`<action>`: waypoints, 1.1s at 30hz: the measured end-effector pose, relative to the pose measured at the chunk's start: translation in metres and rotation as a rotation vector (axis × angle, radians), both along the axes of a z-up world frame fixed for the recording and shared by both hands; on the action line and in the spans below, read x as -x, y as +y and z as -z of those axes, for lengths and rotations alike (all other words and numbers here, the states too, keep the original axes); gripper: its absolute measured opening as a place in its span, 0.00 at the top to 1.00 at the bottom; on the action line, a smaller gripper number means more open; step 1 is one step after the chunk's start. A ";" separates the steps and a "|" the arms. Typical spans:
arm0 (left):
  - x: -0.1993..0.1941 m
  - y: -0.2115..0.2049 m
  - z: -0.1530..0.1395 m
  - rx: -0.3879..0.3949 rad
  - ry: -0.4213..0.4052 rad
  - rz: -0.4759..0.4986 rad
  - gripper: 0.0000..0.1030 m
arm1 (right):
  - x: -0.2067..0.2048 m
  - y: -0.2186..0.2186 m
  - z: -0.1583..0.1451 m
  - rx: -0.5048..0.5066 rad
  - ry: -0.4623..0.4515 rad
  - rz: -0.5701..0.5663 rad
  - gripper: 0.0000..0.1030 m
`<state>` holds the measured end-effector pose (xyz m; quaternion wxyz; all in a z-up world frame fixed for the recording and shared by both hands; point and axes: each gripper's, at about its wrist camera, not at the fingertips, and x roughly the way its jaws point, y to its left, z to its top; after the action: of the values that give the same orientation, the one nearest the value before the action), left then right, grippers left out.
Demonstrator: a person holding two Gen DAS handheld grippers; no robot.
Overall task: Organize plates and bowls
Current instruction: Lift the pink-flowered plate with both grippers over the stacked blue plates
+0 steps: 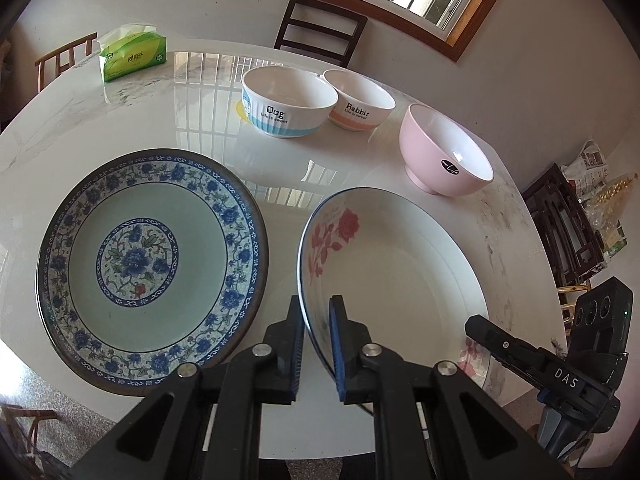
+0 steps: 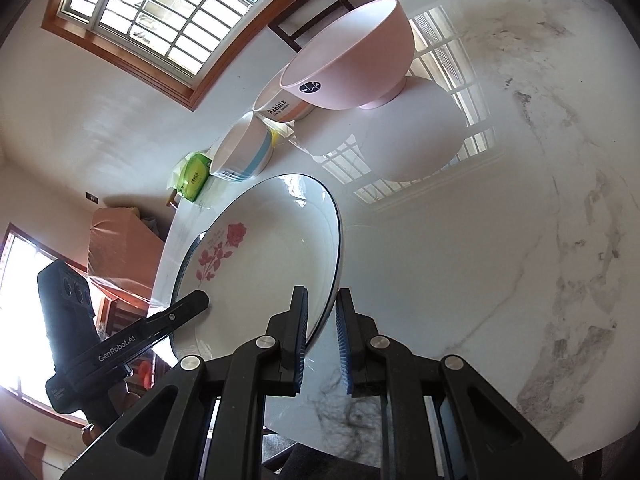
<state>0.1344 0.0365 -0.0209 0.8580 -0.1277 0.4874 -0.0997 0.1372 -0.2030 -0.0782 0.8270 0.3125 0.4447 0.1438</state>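
Observation:
A white plate with red roses [image 1: 384,264] is tilted up off the round marble table [image 1: 168,112]. My left gripper [image 1: 318,344] is shut on its left rim. My right gripper [image 2: 322,336] straddles the opposite rim of the same plate [image 2: 272,264], with a small gap at the right pad. A blue floral plate [image 1: 152,268] lies flat to the left. Behind stand a "Dog" bowl [image 1: 288,102], a "Rabbit" bowl [image 1: 360,100] and a pink bowl [image 1: 444,152]. The right wrist view also shows the pink bowl [image 2: 352,64], the Rabbit bowl [image 2: 280,110] and the Dog bowl [image 2: 242,152].
A green tissue pack [image 1: 130,54] lies at the table's far left. Dark wooden chairs [image 1: 320,28] stand behind the table under a window. A dark shelf with bags [image 1: 568,224] is to the right. The table edge runs close on the right.

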 end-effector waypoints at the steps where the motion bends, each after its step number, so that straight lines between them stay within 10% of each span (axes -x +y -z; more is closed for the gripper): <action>1: 0.003 0.005 -0.002 0.001 -0.006 -0.009 0.88 | 0.000 0.003 -0.002 0.001 -0.004 -0.008 0.86; 33: 0.023 0.133 -0.016 -0.012 -0.033 -0.229 0.88 | -0.039 0.141 -0.021 0.087 -0.037 -0.239 0.85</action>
<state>0.1109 0.1691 -0.0051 0.8725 -0.1755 0.4561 -0.0001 0.1762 -0.0623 -0.0575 0.8248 0.2185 0.4691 0.2277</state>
